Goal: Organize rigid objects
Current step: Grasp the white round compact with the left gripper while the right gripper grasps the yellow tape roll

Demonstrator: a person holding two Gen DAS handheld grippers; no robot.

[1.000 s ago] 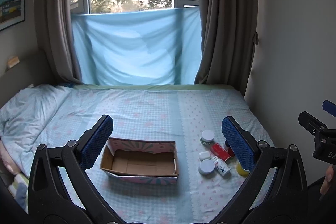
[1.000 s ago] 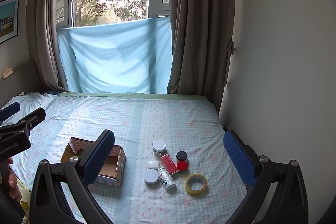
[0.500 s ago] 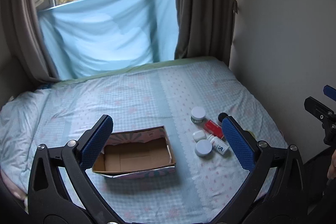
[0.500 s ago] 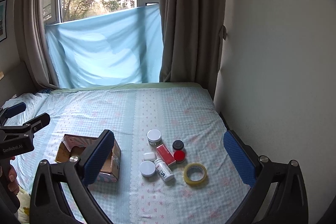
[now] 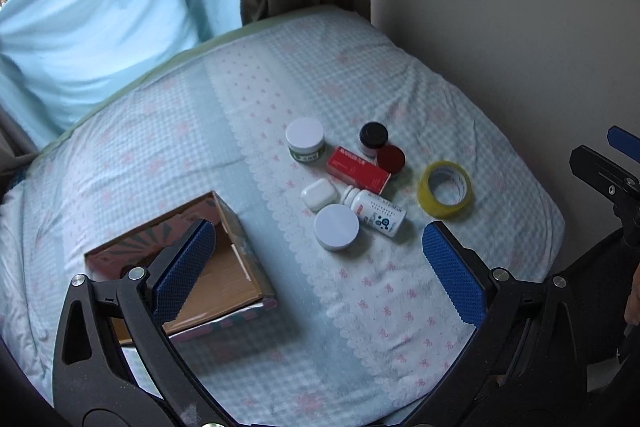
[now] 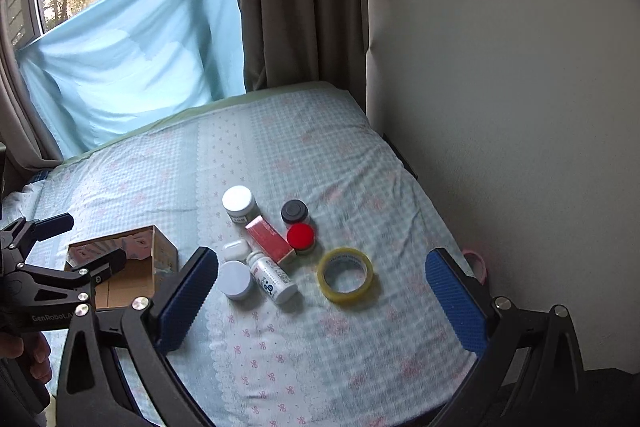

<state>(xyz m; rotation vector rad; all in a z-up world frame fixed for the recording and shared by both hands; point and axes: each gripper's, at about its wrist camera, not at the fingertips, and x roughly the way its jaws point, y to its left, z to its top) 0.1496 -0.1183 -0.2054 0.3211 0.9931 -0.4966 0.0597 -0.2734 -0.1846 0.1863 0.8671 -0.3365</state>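
Matt cardboard box (image 5: 224,259), glossy tape roll (image 5: 445,189), cloth bedsheet (image 5: 240,107)

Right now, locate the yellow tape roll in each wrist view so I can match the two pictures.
Left wrist view: the yellow tape roll lies right of centre on the bed, apart from the other items.
Right wrist view: the yellow tape roll sits near centre, between the open right gripper's fingers.
Shared landmark: the red box, just left of the roll in both views.

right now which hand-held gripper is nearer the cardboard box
Left. The left hand-held gripper hangs open with one finger over the cardboard box; the right hand-held gripper is off to its right, above the tape roll.
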